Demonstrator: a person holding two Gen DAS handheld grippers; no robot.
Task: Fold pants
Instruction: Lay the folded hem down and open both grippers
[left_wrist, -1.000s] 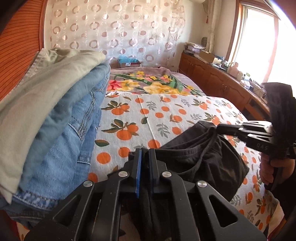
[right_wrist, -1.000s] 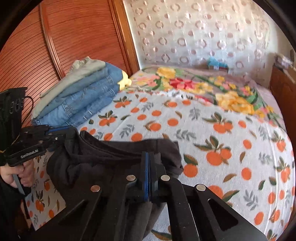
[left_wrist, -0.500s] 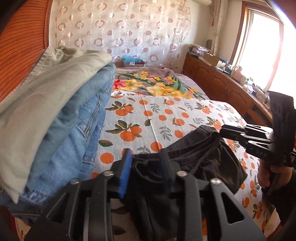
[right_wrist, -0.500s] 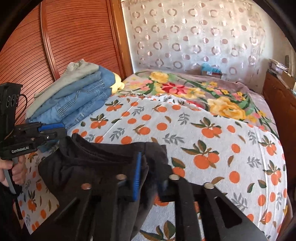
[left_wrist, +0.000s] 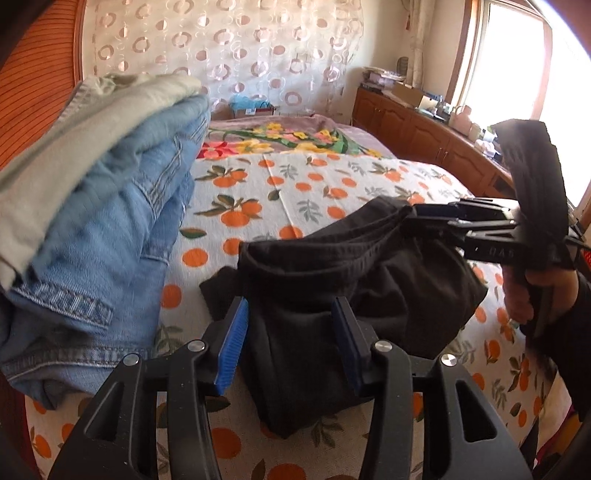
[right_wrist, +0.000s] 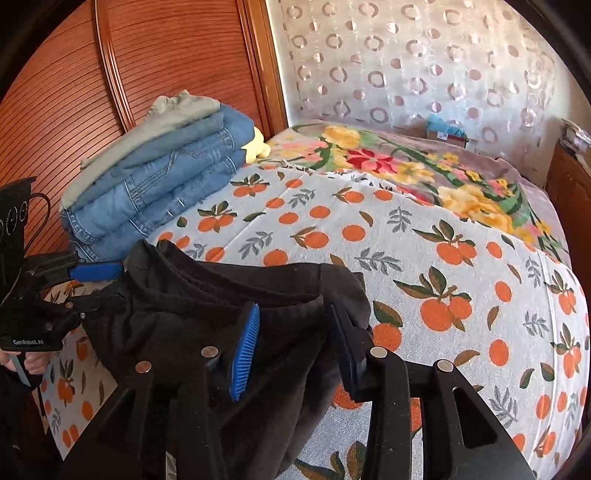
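The black pants (left_wrist: 306, 280) lie in a folded bundle on the orange-print bedsheet (left_wrist: 295, 184), near its front edge. My left gripper (left_wrist: 290, 317) stands over their near end. Its jaws are opening; the cloth sits between the blue pads (left_wrist: 232, 339) without being pressed. The right gripper (left_wrist: 415, 219) comes in from the right at the waistband, held by a hand (left_wrist: 550, 288). In the right wrist view my right gripper (right_wrist: 293, 325) also has opening jaws, with the black pants (right_wrist: 177, 317) loose between them. The left gripper (right_wrist: 110, 284) shows at the pants' left end.
A stack of folded jeans (right_wrist: 159, 192) topped by a pale green garment (right_wrist: 173, 114) sits at the left by the wooden wardrobe door (right_wrist: 74, 74). A flowered blanket (right_wrist: 406, 166) covers the far bed. Wooden cabinets (left_wrist: 424, 136) and a window stand on the right.
Both grippers were shut on the black pants a second ago; their jaws have since parted and let go of the cloth. The left gripper has drawn back a little.
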